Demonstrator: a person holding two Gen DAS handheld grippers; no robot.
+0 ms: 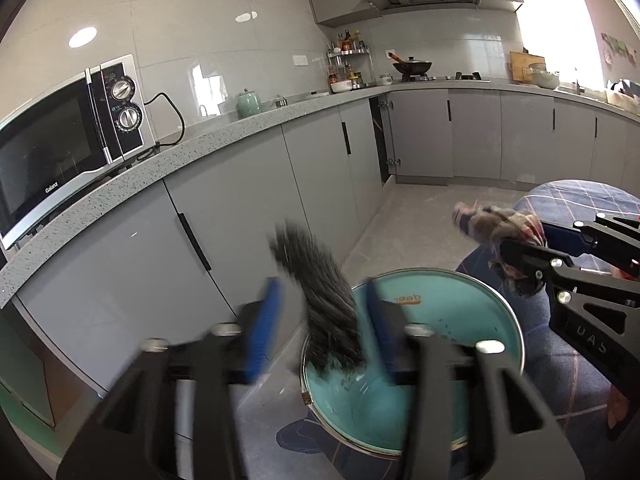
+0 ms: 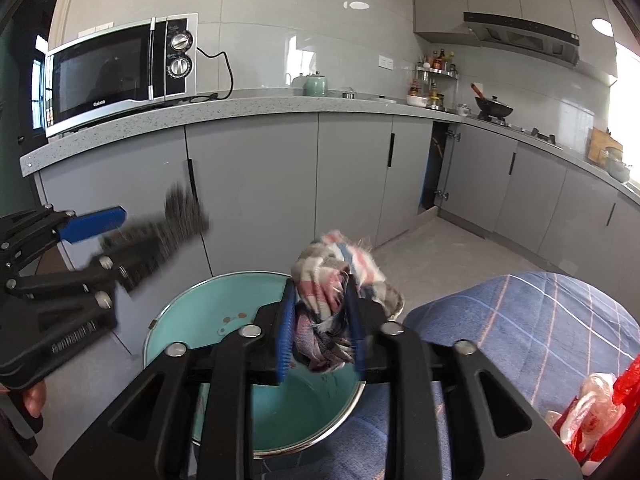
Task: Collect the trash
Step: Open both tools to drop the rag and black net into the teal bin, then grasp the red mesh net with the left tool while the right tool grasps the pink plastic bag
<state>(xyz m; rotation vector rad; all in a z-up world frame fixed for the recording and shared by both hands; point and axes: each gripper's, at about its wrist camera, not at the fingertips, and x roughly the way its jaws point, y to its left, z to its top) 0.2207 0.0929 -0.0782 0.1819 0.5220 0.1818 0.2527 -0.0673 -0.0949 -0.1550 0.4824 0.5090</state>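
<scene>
A teal trash bin stands open on the floor below both grippers; it also shows in the right wrist view. My left gripper is open above the bin's left rim. A dark grey striped cloth hangs blurred between its blue pads, its lower end over the bin; it also shows in the right wrist view. My right gripper is shut on a crumpled plaid rag above the bin. The rag also shows in the left wrist view.
Grey cabinets and a speckled counter with a microwave run behind the bin. A blue plaid cushion lies at the right, with plastic bags on it. One cabinet door stands ajar.
</scene>
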